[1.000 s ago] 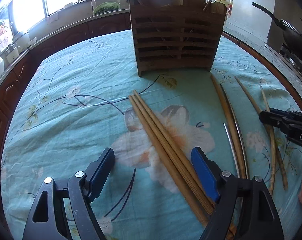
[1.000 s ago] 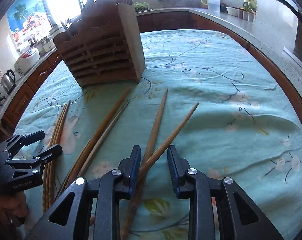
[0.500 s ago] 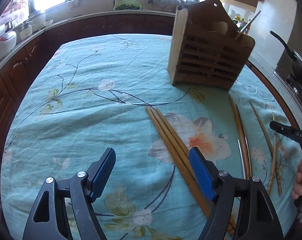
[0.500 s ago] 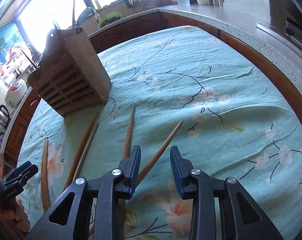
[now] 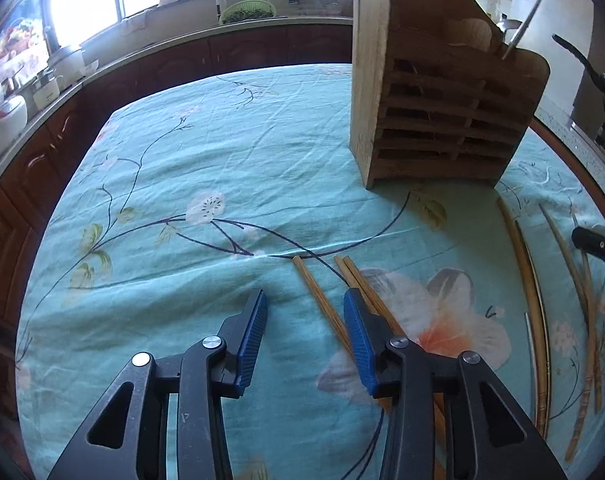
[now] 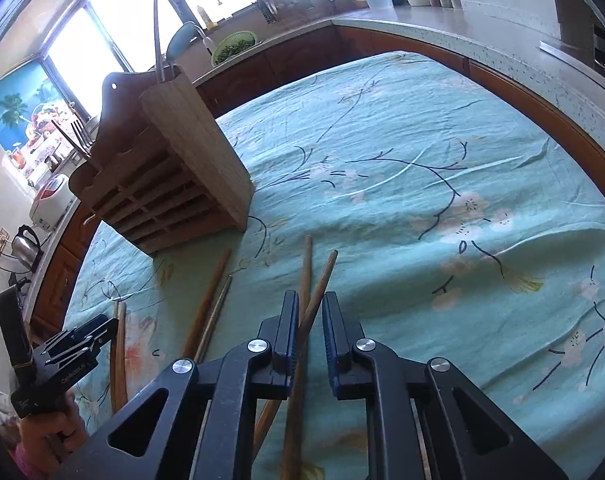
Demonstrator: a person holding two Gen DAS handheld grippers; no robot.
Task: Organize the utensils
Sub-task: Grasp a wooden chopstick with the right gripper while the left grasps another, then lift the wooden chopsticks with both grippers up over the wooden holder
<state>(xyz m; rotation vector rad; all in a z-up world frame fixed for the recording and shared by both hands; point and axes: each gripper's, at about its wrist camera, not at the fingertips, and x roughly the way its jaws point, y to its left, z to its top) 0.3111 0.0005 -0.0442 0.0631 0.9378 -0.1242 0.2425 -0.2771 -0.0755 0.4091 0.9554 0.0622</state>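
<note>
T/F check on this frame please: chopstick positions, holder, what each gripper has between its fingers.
1. The wooden utensil holder stands upright on the floral tablecloth. True.
2. Two chopsticks cross between the right gripper fingers. True.
3. All chopsticks are already in the holder. False: several lie on the cloth.
4. The left gripper has one chopstick between its fingers. True.
5. The holder is empty. False: utensils stick out of it.

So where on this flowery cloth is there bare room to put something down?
The cloth lies bare left of the wooden holder, out to the cabinets. In the right wrist view, bare cloth also runs right of the holder toward the counter. In front of the holder, the chopsticks crowd it.
</note>
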